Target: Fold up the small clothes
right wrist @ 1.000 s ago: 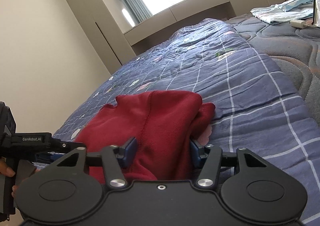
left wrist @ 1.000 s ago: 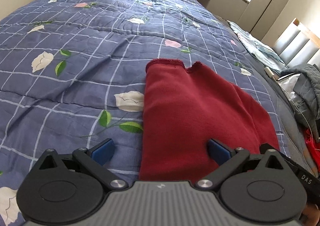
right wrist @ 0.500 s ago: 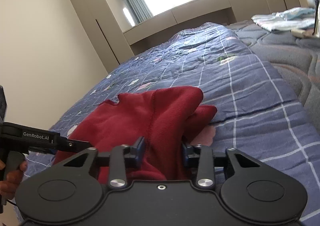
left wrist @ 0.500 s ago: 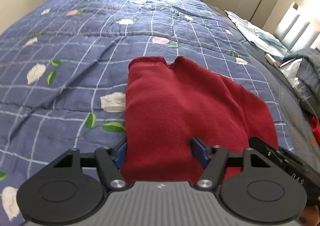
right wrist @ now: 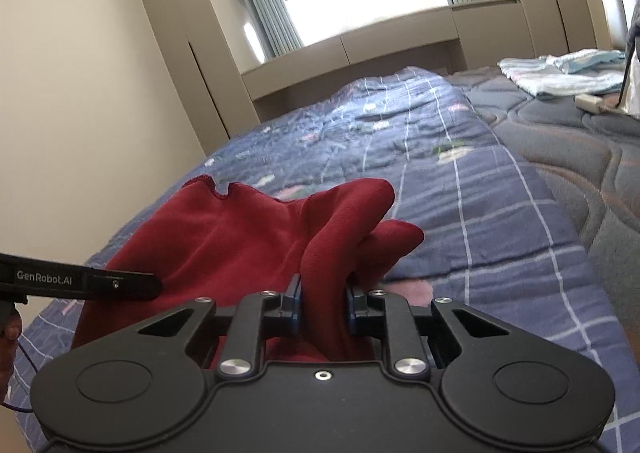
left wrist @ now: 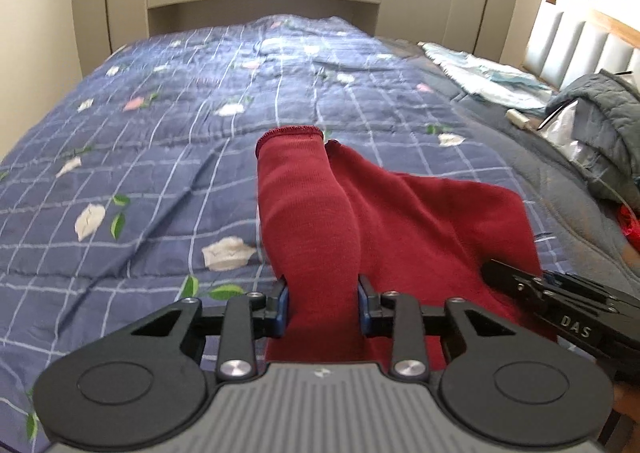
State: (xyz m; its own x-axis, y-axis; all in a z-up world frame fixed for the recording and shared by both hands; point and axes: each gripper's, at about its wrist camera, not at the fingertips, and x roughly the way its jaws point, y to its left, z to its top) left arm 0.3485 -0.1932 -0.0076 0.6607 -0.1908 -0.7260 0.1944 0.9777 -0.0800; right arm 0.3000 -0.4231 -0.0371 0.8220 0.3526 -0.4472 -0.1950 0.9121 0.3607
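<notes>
Left gripper (left wrist: 322, 307): jaws closing, narrow, red knit garment (left wrist: 384, 225) bunched between the blue pads. Right gripper (right wrist: 323, 307): jaws closing on a fold of the same garment; pads seem to press it. Garment drapes from both grippers toward 12 o'clock on the floral checked quilt (left wrist: 168, 157). Folded pale laundry (right wrist: 560, 73) at 2 o'clock.

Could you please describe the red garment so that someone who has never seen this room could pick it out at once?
Start from the bed's blue checked quilt with white flowers. On its near part lies the dark red knit garment, with both claws closing on bunched folds of its near edge. It is the only red cloth on the quilt; the folded pale blue laundry lies further off near the headboard.
</notes>
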